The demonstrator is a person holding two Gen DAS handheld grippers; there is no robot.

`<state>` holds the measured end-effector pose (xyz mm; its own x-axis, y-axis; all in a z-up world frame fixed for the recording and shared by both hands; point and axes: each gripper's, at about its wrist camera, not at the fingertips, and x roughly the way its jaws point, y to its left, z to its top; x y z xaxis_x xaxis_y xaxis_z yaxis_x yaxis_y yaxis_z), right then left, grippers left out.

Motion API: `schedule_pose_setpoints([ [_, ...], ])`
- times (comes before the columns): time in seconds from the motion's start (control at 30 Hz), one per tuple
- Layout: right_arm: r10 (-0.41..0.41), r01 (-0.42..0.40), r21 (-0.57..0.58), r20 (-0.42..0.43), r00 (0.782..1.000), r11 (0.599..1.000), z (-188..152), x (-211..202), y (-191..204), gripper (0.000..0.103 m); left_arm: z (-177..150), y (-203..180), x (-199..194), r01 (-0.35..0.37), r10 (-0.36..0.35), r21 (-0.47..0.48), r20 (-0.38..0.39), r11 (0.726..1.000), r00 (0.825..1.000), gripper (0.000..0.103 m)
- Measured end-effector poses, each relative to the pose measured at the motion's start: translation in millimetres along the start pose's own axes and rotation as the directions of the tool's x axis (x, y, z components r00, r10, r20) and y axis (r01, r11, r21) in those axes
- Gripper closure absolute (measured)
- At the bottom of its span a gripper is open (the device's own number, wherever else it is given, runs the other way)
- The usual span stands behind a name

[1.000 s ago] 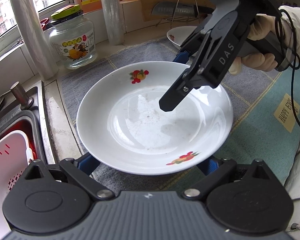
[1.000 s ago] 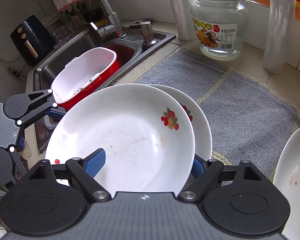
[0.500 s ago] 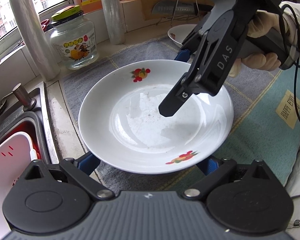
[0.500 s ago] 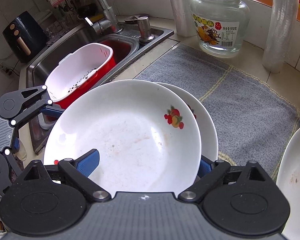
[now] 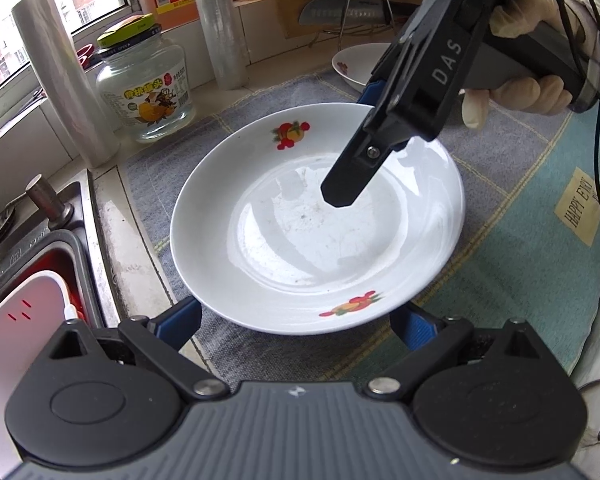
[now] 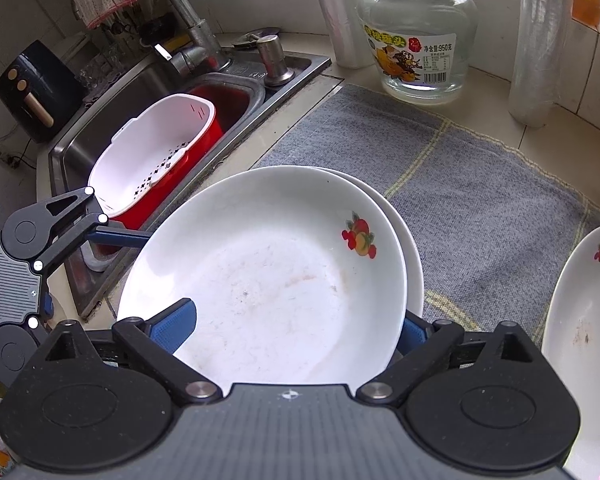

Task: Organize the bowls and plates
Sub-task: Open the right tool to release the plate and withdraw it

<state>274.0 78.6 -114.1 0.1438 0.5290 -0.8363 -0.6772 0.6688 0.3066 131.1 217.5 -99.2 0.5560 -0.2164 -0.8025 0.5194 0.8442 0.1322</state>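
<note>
A white deep plate with fruit prints [image 5: 300,240] lies on another like it [image 6: 414,272] on the grey mat [image 6: 480,200]. My left gripper [image 5: 300,322] is open, its blue fingers [image 5: 180,320] at the plate's near rim on either side. My right gripper [image 6: 292,328] is open over the top plate [image 6: 268,272], one blue finger [image 6: 172,326] inside the plate, the other [image 6: 412,332] outside its rim. In the left wrist view the right gripper's body [image 5: 400,100] hangs over the plate's far side. Another plate [image 6: 580,340] lies at the right.
A sink [image 6: 148,92] with a white strainer in a red basin [image 6: 156,160] is at the left. A glass jar [image 5: 144,88], two film rolls [image 5: 64,80] and a knife on a rack [image 5: 352,12] stand at the back. A teal mat [image 5: 532,248] lies at the right.
My left gripper has drawn back a little from the plate, so the plate looks farther away. My right gripper stays over the plate, lowered slightly.
</note>
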Motion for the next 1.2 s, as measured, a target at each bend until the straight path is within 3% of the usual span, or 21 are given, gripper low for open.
schedule_pose_setpoints([
  [0.23, 0.018, -0.019, 0.038, 0.016, 1.0, 0.999, -1, -7, -5, 0.001, 1, -6, -1, 0.006, -0.006, 0.04, 0.009, 0.999, 1.0, 0.003],
  [0.63, -0.028, 0.028, -0.003, 0.009, 1.0, 1.0, -6, -13, 4, 0.001, 2, -8, -10, 0.004, -0.005, 0.017, 0.04, 1.0, 0.999, 0.003],
  [0.93, -0.075, 0.075, 0.032, -0.01, 0.997, 0.997, -11, -20, -3, 0.0, 3, -14, -14, 0.012, -0.013, 0.018, 0.062, 1.0, 0.998, 0.003],
  [1.03, -0.035, 0.034, 0.03, 0.016, 0.999, 0.999, -15, -27, -3, 0.0, 5, -15, -13, 0.016, -0.017, 0.021, 0.065, 1.0, 0.998, 0.003],
  [1.2, -0.108, 0.11, -0.033, 0.061, 0.992, 0.993, -25, -33, 7, 0.0, 8, -20, -16, 0.014, -0.015, 0.009, 0.086, 1.0, 0.996, 0.002],
])
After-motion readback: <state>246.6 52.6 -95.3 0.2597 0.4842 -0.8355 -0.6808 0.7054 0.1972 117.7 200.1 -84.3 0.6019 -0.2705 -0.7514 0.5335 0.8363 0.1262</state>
